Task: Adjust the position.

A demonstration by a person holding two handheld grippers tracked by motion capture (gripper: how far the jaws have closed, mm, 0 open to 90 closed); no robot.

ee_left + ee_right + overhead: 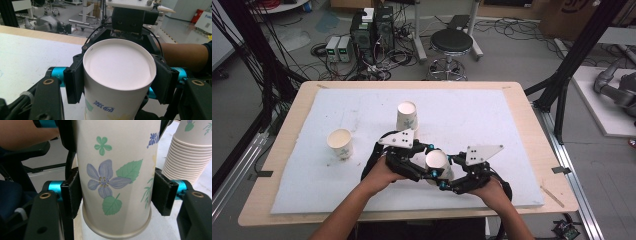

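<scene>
A flower-printed paper cup [437, 161] is held between both grippers near the front middle of the white mat [502, 125]. My left gripper [432, 161] reaches in from the left and is shut on the cup. In the left gripper view its pads [73, 82] press both sides just under the cup's round white top [117, 65]. My right gripper [448, 171] comes from the right. In the right gripper view its pads [162, 192] touch both sides of the cup [112, 157], lower down near its bottom edge, below the left gripper's pads.
A stack of matching cups [407, 117] stands just behind the grippers, close at the right in the right gripper view [185, 157]. A single cup [340, 142] stands at the mat's left. Beyond the wooden table [522, 107] are a stool [451, 42] and cables.
</scene>
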